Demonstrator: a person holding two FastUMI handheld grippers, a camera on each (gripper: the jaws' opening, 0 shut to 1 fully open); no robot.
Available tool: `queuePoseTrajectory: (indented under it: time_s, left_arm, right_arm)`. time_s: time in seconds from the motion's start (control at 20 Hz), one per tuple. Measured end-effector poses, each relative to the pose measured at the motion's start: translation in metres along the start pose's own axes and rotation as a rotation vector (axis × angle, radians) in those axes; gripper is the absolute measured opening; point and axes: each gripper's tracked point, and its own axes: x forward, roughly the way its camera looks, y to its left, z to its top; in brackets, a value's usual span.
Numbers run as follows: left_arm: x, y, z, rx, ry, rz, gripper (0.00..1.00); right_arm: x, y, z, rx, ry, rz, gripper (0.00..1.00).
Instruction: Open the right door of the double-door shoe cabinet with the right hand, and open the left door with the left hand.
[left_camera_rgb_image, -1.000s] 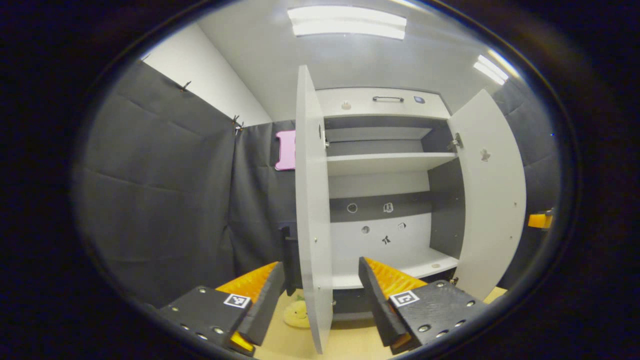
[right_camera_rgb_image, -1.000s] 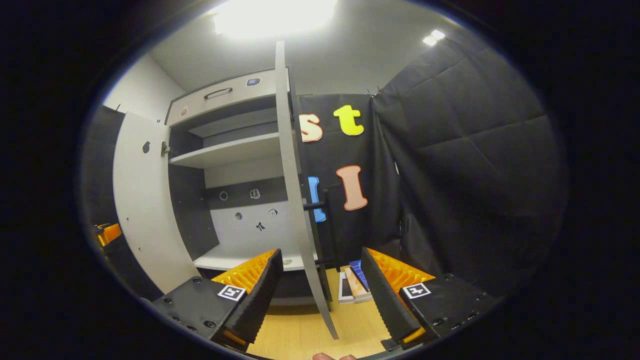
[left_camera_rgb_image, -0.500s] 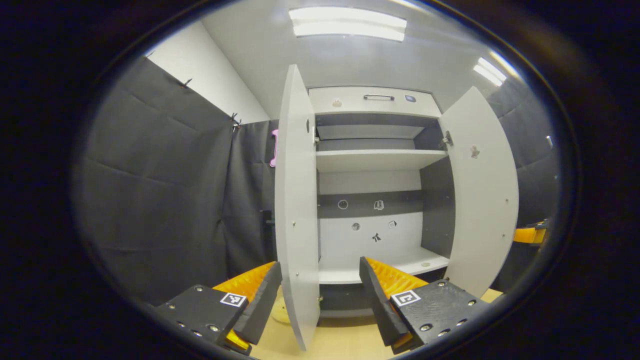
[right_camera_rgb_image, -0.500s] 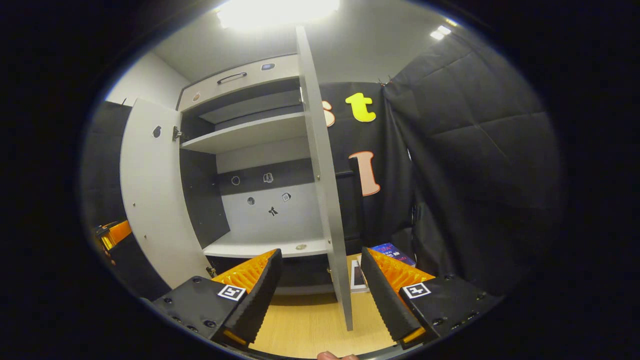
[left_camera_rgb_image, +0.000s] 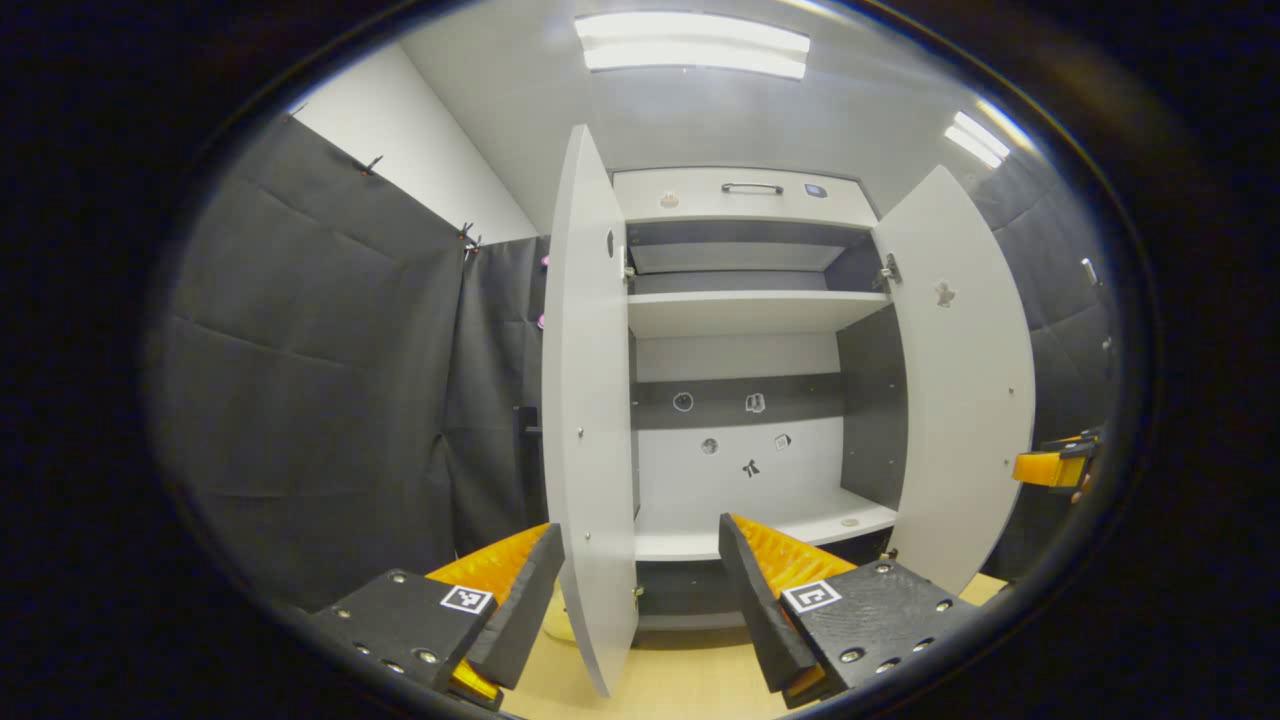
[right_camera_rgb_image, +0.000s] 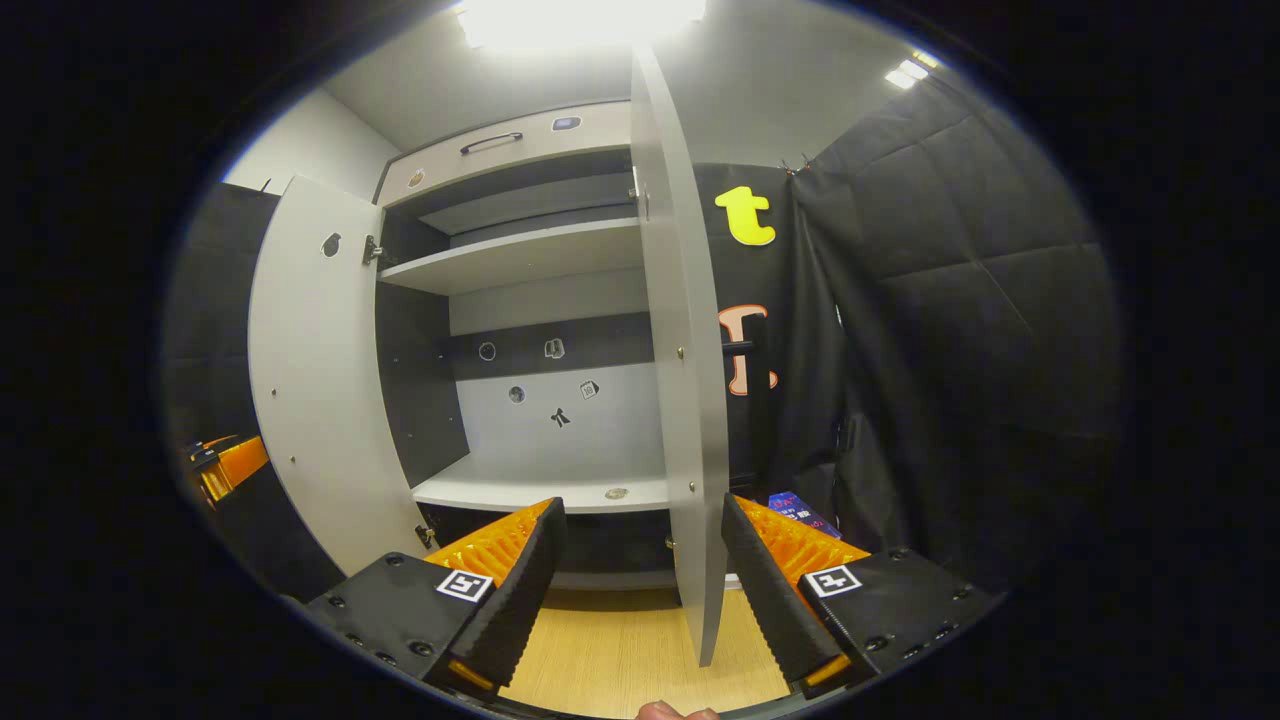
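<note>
Left claw astride left door

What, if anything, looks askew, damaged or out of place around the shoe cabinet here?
Nothing stands out. The left door and right door both hang open and straight, the shelves sit level, and a small round thing lies on the bottom shelf. Both grippers stand open, apart from the doors.

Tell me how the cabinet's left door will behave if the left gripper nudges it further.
The left door looks like a thin rigid panel, so it should swing rather than flex. It hangs on a hinge, so it likely pivots outward easily. The open left gripper straddles its edge without clamping, so a nudge may let it drift.
</note>
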Motion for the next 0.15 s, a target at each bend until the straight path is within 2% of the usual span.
queuePoseTrajectory:
  time_s: [0.15]
  left_arm:
    - [0.0005, -0.0040, -0.0038, -0.002, 0.001, -0.021, 0.88]
  right_arm:
    - [0.0017, 0.0112, -0.0062, -0.003, 0.011, 0.013, 0.97]
